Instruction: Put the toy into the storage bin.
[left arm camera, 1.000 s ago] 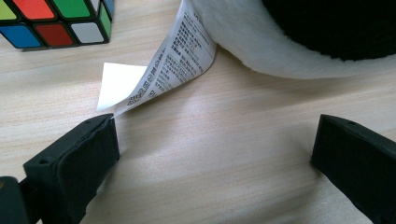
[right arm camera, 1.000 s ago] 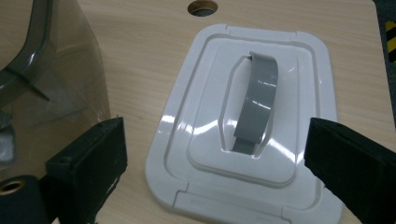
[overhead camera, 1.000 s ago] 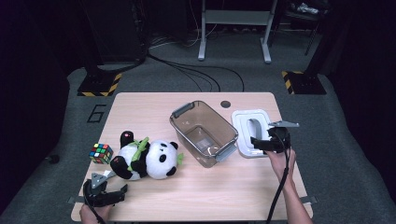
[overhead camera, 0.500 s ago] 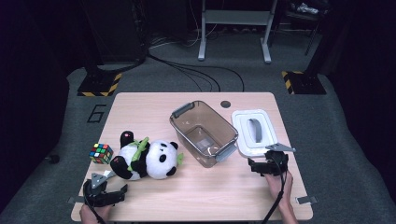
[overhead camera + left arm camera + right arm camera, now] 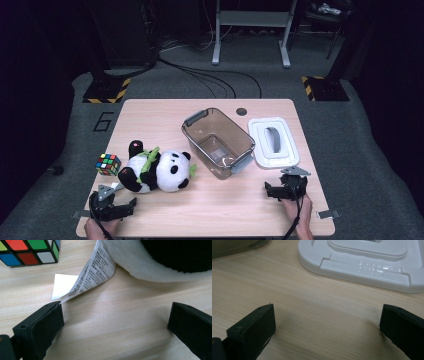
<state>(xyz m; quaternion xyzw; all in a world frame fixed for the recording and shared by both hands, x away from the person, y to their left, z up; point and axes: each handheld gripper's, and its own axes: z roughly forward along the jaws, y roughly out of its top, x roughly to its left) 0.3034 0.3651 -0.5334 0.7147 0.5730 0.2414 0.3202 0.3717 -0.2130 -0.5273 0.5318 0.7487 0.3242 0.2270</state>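
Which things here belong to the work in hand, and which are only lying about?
In the job:
- panda plush, by the open left gripper
- white lid, by the open right gripper
- clear bin, probably

Lying about:
- puzzle cube
- floor cables

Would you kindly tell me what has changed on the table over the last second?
The right gripper drew back from the white lid toward the table's near edge and now rests there, open and empty. The left gripper, panda, cube and clear bin stayed put.
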